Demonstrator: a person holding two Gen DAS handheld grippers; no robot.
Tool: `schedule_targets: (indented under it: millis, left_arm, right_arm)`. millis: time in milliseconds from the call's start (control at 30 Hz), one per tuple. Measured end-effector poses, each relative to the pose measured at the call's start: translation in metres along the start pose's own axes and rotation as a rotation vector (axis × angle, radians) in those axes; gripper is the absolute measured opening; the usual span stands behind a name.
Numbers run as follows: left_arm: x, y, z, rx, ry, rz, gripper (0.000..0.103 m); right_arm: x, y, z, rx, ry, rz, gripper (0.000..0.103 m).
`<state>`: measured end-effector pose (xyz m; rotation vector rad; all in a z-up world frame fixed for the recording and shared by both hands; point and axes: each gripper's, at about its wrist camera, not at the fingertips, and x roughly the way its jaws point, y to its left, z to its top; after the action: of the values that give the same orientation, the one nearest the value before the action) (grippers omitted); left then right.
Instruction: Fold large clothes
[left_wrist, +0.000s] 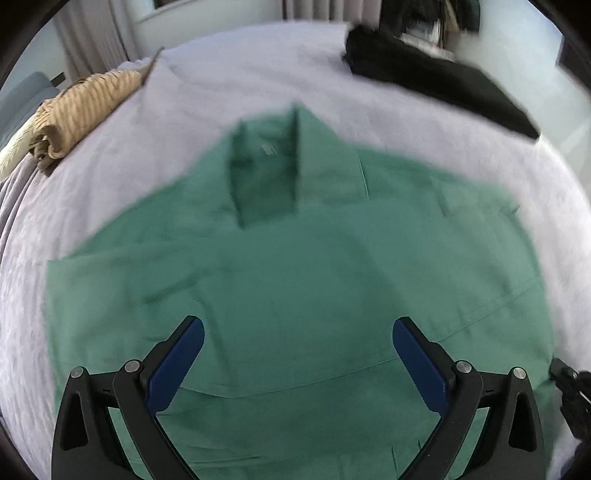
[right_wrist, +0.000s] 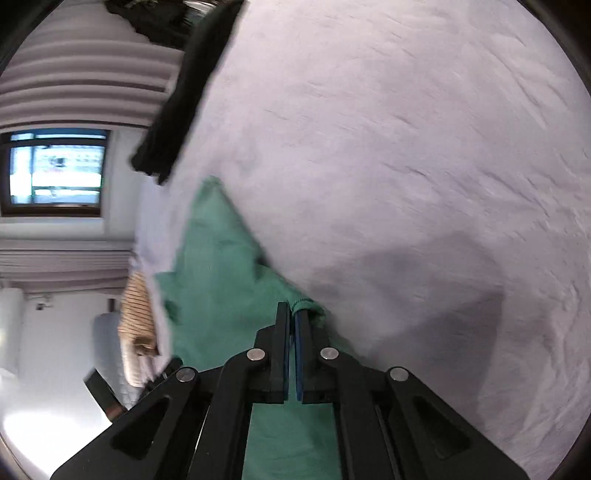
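Note:
A green collared shirt (left_wrist: 295, 266) lies spread on the pale bed sheet (left_wrist: 221, 96), collar away from me, with its sides folded in. My left gripper (left_wrist: 297, 332) is open and empty, hovering over the shirt's lower part. My right gripper (right_wrist: 293, 314) is shut on an edge of the green shirt (right_wrist: 221, 280) and holds it just above the sheet (right_wrist: 406, 184). The right gripper's black body also shows at the lower right edge of the left wrist view (left_wrist: 570, 391).
A folded tan striped garment (left_wrist: 85, 107) lies at the bed's far left edge. A folded black garment (left_wrist: 436, 81) lies at the far right; it shows in the right wrist view too (right_wrist: 184, 92). Curtains and a window (right_wrist: 55, 170) stand beyond the bed.

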<state>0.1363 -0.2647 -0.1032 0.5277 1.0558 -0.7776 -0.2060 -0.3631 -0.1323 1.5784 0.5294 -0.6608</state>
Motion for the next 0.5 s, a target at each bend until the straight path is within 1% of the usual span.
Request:
schedule_targets:
  millis: [67,100,133,167,200,233,333,367,400,433,467,500]
  left_arm:
    - [0.011,-0.007,-0.006,0.003,0.028,0.016,0.102]
    - [0.012,-0.007,-0.008,-0.009,0.029,0.022,0.102]
    - [0.012,-0.006,-0.009,-0.016,0.027,0.018,0.102]
    - [0.011,-0.005,-0.007,-0.019,0.034,0.014,0.102]
    - [0.011,-0.005,-0.006,-0.017,0.037,0.015,0.102]
    - [0.008,-0.005,-0.004,-0.009,0.032,0.018,0.102]
    - [-0.003,-0.003,-0.001,0.011,-0.008,0.036,0.102]
    - [-0.007,-0.001,0.000,0.008,-0.014,0.034,0.102]
    - [-0.009,0.000,-0.001,0.004,-0.015,0.035,0.102]
    - [-0.012,0.001,-0.001,-0.003,-0.016,0.038,0.102]
    - [-0.013,0.003,-0.002,-0.011,-0.019,0.041,0.102]
    - [-0.015,0.005,-0.003,-0.020,-0.023,0.046,0.102]
  right_arm:
    - [-0.002,-0.012,0.000,0.027,0.013,0.010,0.001]
    - [-0.006,-0.011,0.000,0.013,0.011,-0.018,0.001]
    - [-0.011,-0.011,0.001,-0.005,0.011,-0.064,0.001]
    - [-0.015,-0.014,0.002,-0.015,0.032,-0.057,0.001]
    - [-0.018,-0.014,0.003,-0.025,0.070,-0.025,0.004]
    - [-0.025,-0.013,0.003,-0.058,0.094,-0.009,0.006]
    - [-0.040,0.027,0.010,-0.292,0.084,-0.038,0.008]
    - [-0.039,0.038,0.014,-0.337,0.080,-0.033,0.021]
    - [-0.035,0.052,0.023,-0.376,0.077,-0.027,0.049]
    - [-0.028,0.064,0.032,-0.400,0.079,-0.015,0.063]
    - [-0.017,0.075,0.043,-0.420,0.085,0.000,0.068]
    - [-0.005,0.086,0.054,-0.441,0.095,0.007,0.068]
